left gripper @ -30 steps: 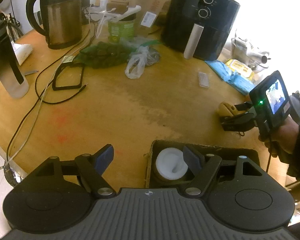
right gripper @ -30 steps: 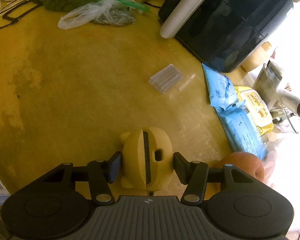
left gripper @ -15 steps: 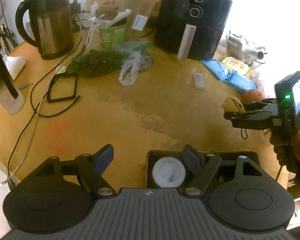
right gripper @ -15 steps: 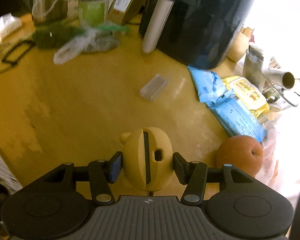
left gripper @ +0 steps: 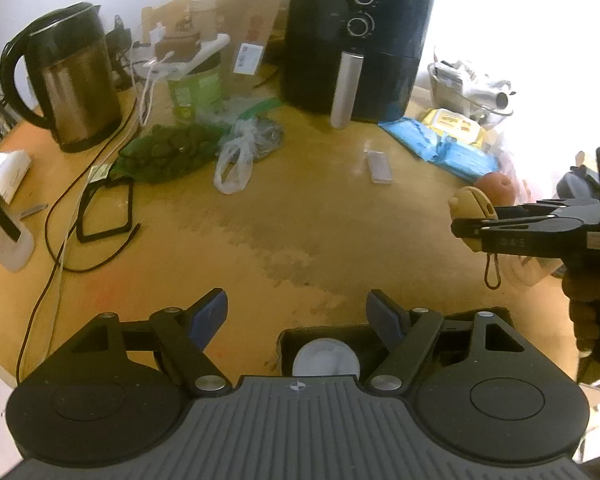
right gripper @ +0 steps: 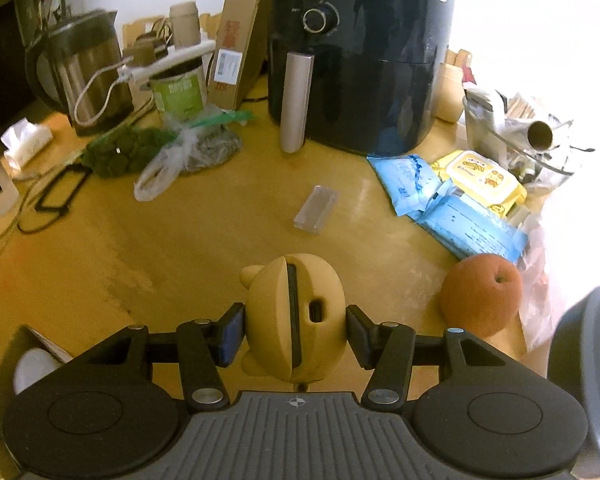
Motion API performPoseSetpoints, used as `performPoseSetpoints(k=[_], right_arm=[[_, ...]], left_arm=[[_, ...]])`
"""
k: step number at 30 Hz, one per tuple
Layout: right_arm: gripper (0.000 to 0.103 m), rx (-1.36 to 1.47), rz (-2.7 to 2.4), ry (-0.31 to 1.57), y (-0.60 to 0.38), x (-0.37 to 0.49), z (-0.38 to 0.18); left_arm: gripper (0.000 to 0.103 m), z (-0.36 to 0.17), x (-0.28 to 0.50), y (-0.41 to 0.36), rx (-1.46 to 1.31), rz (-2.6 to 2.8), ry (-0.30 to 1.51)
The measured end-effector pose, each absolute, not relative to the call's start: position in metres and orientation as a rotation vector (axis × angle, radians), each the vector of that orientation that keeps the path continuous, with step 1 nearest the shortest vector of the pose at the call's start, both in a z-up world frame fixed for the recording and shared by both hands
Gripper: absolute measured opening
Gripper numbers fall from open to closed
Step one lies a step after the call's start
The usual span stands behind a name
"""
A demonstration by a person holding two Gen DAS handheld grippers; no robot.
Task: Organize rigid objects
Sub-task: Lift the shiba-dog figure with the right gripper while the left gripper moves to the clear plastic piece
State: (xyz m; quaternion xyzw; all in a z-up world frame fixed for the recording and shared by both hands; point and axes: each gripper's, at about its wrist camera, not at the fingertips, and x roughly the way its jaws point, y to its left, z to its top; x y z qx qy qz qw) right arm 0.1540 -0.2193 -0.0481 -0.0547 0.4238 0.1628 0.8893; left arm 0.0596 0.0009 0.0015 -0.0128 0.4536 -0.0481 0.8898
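Lifted clear of the worktop (right gripper: pixel 220 240) now — tan earbud case (right gripper: pixel 294 316) clamped in the right gripper (right gripper: pixel 294 330), lower centre, where a second ago it sat low. Left gripper (left gripper: pixel 296 316) spread wide, empty, above the black box (left gripper: pixel 452 320). Likely drop-off there; orange (right gripper: pixel 480 294) and clear case (right gripper: pixel 316 208) nearby, path unobstructed.

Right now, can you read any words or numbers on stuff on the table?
None can be read for sure.
Cardboard box: red characters, too blurred.
Its white sticker: too small.
Green can: label blurred.
Yellow wipes pack: print blurred.
Blue packs: too small.
Air fryer dials: marks too small.
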Motion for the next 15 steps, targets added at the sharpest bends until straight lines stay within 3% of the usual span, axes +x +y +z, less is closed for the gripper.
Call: performPoseSetpoints(k=[15], right_arm=[[0.057,0.033,0.282,0.894,-0.242,0.127,-0.030]], left_arm=[[0.076,0.005,0.083,-0.014,0.032,-0.163,0.919]])
